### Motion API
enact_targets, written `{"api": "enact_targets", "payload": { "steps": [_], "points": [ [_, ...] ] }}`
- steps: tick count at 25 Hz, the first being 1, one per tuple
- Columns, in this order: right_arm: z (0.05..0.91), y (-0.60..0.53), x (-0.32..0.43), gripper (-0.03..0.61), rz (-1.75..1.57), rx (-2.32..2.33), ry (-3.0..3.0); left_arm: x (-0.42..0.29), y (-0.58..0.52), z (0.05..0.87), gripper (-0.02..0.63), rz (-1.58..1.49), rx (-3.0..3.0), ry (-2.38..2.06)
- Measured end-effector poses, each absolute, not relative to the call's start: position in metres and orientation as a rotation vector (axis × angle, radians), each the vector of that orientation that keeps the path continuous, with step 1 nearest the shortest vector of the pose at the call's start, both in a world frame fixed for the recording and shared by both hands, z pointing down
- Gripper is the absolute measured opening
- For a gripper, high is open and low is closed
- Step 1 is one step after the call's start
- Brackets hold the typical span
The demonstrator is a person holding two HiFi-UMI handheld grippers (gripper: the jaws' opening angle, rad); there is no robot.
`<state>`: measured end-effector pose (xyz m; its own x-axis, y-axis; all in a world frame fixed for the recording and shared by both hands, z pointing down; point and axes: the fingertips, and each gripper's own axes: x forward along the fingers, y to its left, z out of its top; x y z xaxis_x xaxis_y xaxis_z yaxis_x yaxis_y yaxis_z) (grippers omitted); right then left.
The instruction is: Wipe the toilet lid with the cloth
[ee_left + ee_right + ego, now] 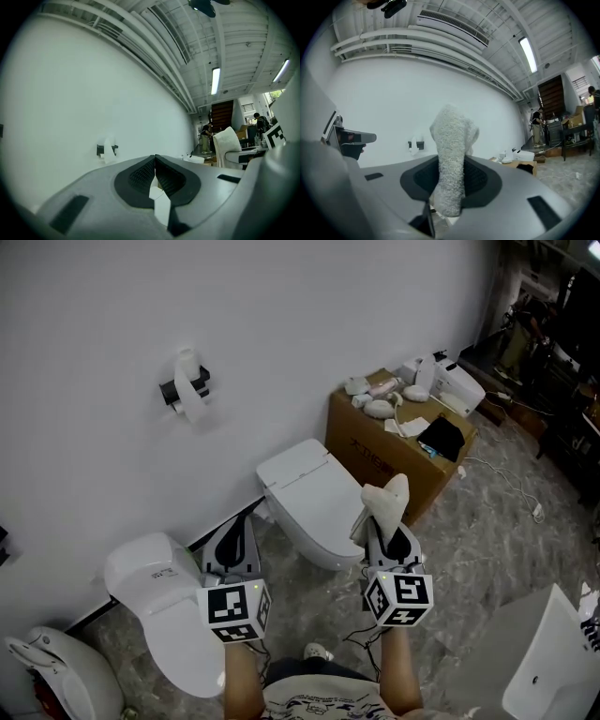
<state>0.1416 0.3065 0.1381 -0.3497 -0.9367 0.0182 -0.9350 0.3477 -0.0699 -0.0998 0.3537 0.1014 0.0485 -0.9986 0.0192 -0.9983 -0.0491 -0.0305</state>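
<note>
The white toilet (pixel 309 493) stands against the wall in the middle of the head view with its lid (pixel 317 486) closed. A pale fluffy cloth (pixel 386 500) sticks up out of my right gripper (pixel 384 521), which is shut on it, close to the toilet's right side. In the right gripper view the cloth (pixel 452 159) stands upright between the jaws. My left gripper (pixel 244 526) hovers at the toilet's left side, shut with nothing in it; its jaws meet (pixel 154 160) in the left gripper view.
A second white toilet (pixel 159 601) sits at the lower left. A cardboard box (pixel 384 451) with small items on top stands right of the toilet. A paper roll holder (pixel 187 385) hangs on the wall. A white fixture (pixel 553 662) lies at the lower right.
</note>
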Motion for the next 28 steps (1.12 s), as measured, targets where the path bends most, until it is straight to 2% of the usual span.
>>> {"api": "enact_targets", "payload": {
  "steps": [15,28],
  "points": [
    [0.153,0.195,0.137,0.107,-0.148,-1.773,2.571,-0.114,0.246,0.111,0.009,-0.071,-2.251,2.196],
    [0.159,0.037,0.102,0.107,-0.133,-1.847,2.524,-0.150,0.072,0.121,0.009,-0.076,-2.328,2.122]
  ]
}}
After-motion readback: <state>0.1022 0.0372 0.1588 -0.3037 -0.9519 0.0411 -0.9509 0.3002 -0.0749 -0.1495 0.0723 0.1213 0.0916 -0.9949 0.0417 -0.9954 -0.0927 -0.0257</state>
